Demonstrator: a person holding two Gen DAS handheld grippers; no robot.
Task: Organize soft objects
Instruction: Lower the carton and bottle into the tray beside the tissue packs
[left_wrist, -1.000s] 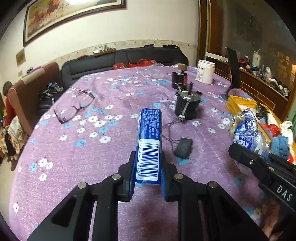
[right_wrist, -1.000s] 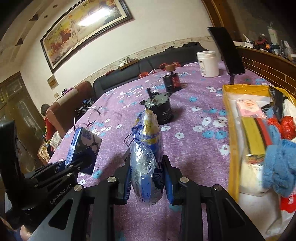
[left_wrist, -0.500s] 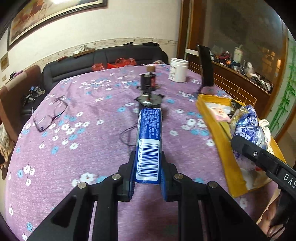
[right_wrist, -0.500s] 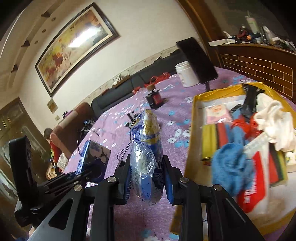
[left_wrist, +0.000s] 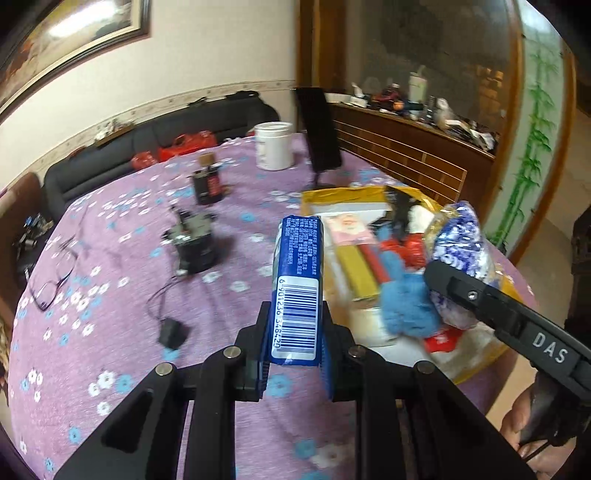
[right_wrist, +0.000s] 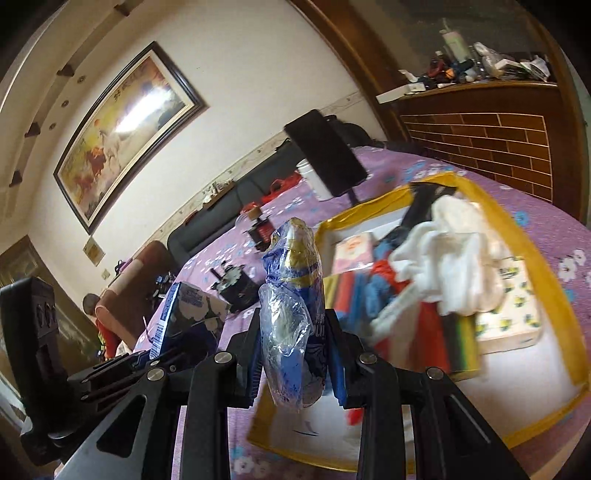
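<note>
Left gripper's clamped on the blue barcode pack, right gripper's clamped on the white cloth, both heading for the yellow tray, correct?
One slip: the right gripper is clamped on a blue-and-gold plastic-wrapped pack, as the right wrist view shows. The white cloth lies in the yellow tray. The left gripper does hold the blue barcode pack.

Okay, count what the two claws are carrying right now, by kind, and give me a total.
Flat blue tissue packet with a barcode, in the left claw: 1
Crinkly blue-and-gold plastic-wrapped pack, in the right claw: 1
Total: 2
</note>
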